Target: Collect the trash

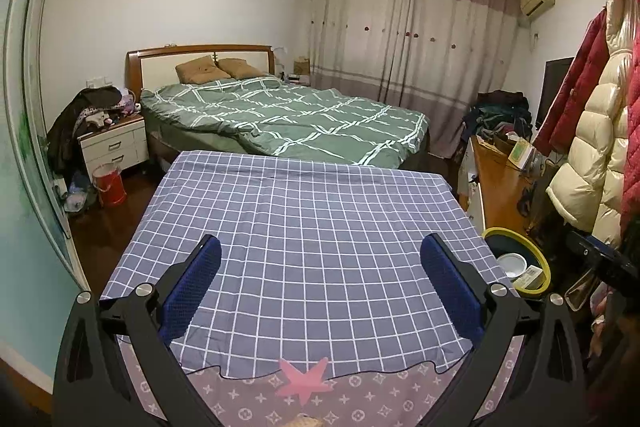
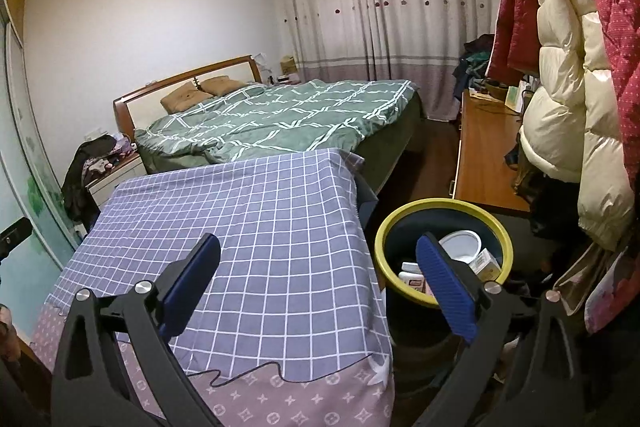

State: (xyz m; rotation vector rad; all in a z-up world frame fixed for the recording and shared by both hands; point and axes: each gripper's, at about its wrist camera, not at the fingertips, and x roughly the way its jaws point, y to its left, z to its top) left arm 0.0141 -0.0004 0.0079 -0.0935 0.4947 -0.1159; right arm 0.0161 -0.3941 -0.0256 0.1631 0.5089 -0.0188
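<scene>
A dark bin with a yellow rim (image 2: 442,205) stands on the floor right of the table. It holds a white cup (image 2: 460,245), a small box (image 2: 486,263) and a white bottle (image 2: 412,273). The bin also shows in the left wrist view (image 1: 516,233). My right gripper (image 2: 320,267) is open and empty, its right finger over the bin's near rim. My left gripper (image 1: 320,267) is open and empty above the checked blue tablecloth (image 1: 304,227). The right gripper's black body (image 1: 600,259) shows at the right edge of the left wrist view.
A bed with a green quilt (image 1: 288,115) lies beyond the table. A wooden desk (image 2: 480,155) with clutter and hanging coats (image 2: 568,67) fill the right side. A white nightstand (image 1: 114,147) and a red bucket (image 1: 108,183) stand at left. A pink star patch (image 1: 304,379) marks the table's near edge.
</scene>
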